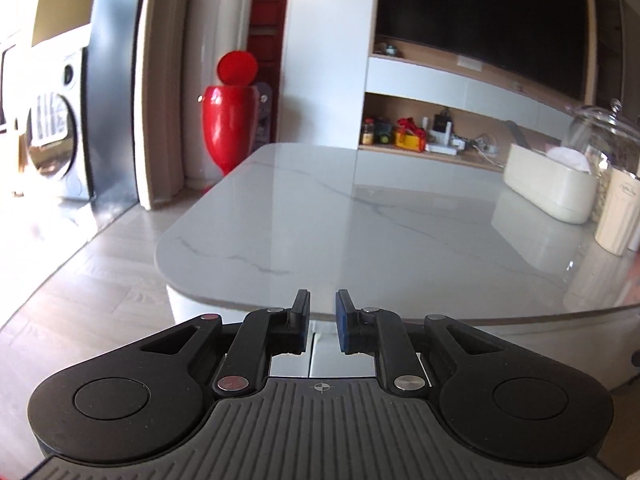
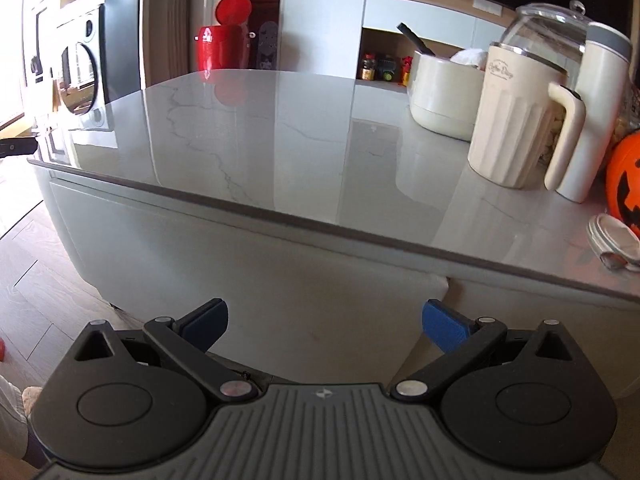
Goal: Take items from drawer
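A rounded marble-look table (image 2: pixel 280 140) has pale drawer fronts (image 2: pixel 240 264) under its top, all closed, with a vertical seam (image 2: pixel 447 284) between two panels. No drawer contents show. In the right wrist view my right gripper (image 2: pixel 325 312) is open wide, empty, held in front of the left panel and below the table edge. In the left wrist view my left gripper (image 1: pixel 322 300) sits at the table's near edge (image 1: pixel 280 308), its blue pads (image 1: pixel 343 320) drawn almost together over a narrow gap with nothing between them.
On the table's right side stand a cream ribbed jug (image 2: pixel 516 120), a glass jar (image 2: pixel 548 28), a white tumbler (image 2: pixel 600 120), a cream tub (image 2: pixel 444 92), an orange pumpkin bucket (image 2: pixel 624 180) and a small flat lid (image 2: pixel 612 240). A red bin (image 1: pixel 228 120) stands beyond the table.
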The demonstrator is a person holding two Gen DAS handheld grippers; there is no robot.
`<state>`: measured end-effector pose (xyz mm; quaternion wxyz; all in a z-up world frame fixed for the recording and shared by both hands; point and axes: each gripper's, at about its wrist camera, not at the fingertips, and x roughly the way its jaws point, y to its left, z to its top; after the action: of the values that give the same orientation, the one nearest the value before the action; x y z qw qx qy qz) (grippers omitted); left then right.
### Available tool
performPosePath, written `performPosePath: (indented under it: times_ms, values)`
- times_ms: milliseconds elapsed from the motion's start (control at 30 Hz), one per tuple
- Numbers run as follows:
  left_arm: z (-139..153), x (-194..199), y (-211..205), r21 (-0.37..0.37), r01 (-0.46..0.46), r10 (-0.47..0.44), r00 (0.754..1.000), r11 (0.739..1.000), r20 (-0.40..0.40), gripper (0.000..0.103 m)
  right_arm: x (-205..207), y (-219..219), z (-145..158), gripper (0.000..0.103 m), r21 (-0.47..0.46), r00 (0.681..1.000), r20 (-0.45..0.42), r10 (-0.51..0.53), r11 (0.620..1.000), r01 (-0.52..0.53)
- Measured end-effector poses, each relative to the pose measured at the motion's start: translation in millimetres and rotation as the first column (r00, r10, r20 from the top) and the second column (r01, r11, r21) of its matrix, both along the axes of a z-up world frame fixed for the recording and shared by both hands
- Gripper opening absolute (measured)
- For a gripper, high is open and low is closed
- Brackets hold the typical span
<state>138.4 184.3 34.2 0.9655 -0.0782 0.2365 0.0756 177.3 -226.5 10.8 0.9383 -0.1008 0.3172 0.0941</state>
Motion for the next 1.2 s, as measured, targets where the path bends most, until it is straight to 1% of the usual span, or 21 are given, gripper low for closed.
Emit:
performPosePath:
  times_ms: [33, 67, 133, 200, 233, 300, 367, 467, 533, 633, 733, 867, 933, 1000, 1067, 1133, 1200]
  values:
    - [-4, 1, 12, -0.076, -0.010, 0.009, 1.000, 0.997, -0.023, 0.017, 3, -2, 0, 0.103, -0.015, 1.000, 0.010, 0.026, 1.000, -0.025]
    - [-8, 0, 22, -0.135, -0.023, 0.018, 0.999, 0.991, -0.036, 0.017, 6, -5, -2, 0.103, -0.025, 0.999, 0.017, 0.039, 0.999, -0.038]
    - [-14, -4, 33, -0.183, -0.060, 0.051, 0.997, 0.981, -0.054, 0.017, 10, -12, -11, 0.103, 0.005, 1.000, -0.002, 0.008, 1.000, -0.008]
    - [-14, -9, 39, -0.198, -0.069, 0.061, 0.997, 0.978, -0.044, 0.017, 16, -17, -22, 0.103, 0.054, 0.997, -0.075, -0.011, 0.998, 0.015]
    - [-14, -12, 41, -0.203, -0.068, 0.062, 0.997, 0.977, -0.039, 0.017, 18, -16, -24, 0.103, 0.053, 0.996, -0.084, -0.012, 0.998, 0.016]
    - [-13, -11, 42, -0.211, -0.063, 0.056, 0.998, 0.975, -0.039, 0.017, 15, -13, -23, 0.103, 0.015, 0.999, -0.033, -0.018, 1.000, 0.018]
    - [-14, -10, 42, -0.212, -0.052, 0.043, 0.998, 0.976, -0.044, 0.017, 16, -14, -21, 0.103, 0.009, 0.999, -0.001, -0.051, 0.999, 0.051]
    - [-19, -2, 42, -0.248, -0.020, -0.001, 0.997, 0.968, -0.083, 0.017, 24, -21, -20, 0.103, 0.022, 0.993, -0.001, -0.120, 0.993, 0.120]
    - [-24, 0, 42, -0.273, -0.011, -0.020, 0.994, 0.962, -0.111, 0.017, 30, -28, -21, 0.103, 0.043, 0.986, -0.018, -0.164, 0.985, 0.164]
    - [-27, -1, 42, -0.271, -0.009, -0.025, 0.992, 0.962, -0.122, 0.017, 36, -38, -23, 0.103, 0.084, 0.979, -0.053, -0.197, 0.976, 0.201]
    - [-26, -3, 42, -0.262, -0.008, -0.021, 0.994, 0.965, -0.108, 0.017, 40, -41, -25, 0.103, 0.095, 0.979, -0.060, -0.196, 0.975, 0.201]
    - [-25, -1, 41, -0.260, 0.002, -0.027, 0.995, 0.966, -0.093, 0.017, 41, -38, -29, 0.103, 0.081, 0.988, -0.051, -0.149, 0.985, 0.152]
    - [-24, 0, 43, -0.257, -0.007, -0.014, 0.997, 0.966, -0.082, 0.017, 38, -30, -30, 0.103, 0.051, 0.989, -0.044, -0.144, 0.988, 0.146]
    - [-25, 2, 48, -0.274, -0.026, 0.004, 0.997, 0.962, -0.081, 0.017, 39, -29, -29, 0.103, 0.037, 0.989, -0.047, -0.141, 0.989, 0.143]
    - [-28, 7, 53, -0.306, -0.048, 0.019, 0.995, 0.951, -0.098, 0.017, 38, -31, -28, 0.103, 0.051, 0.989, -0.056, -0.136, 0.989, 0.139]
    - [-31, 11, 56, -0.339, -0.050, 0.016, 0.995, 0.939, -0.102, 0.017, 39, -32, -28, 0.103, 0.058, 0.989, -0.058, -0.132, 0.989, 0.136]
    - [-33, 14, 57, -0.357, -0.053, 0.018, 0.995, 0.933, -0.102, 0.017, 41, -30, -28, 0.103, 0.051, 0.990, -0.057, -0.131, 0.990, 0.134]
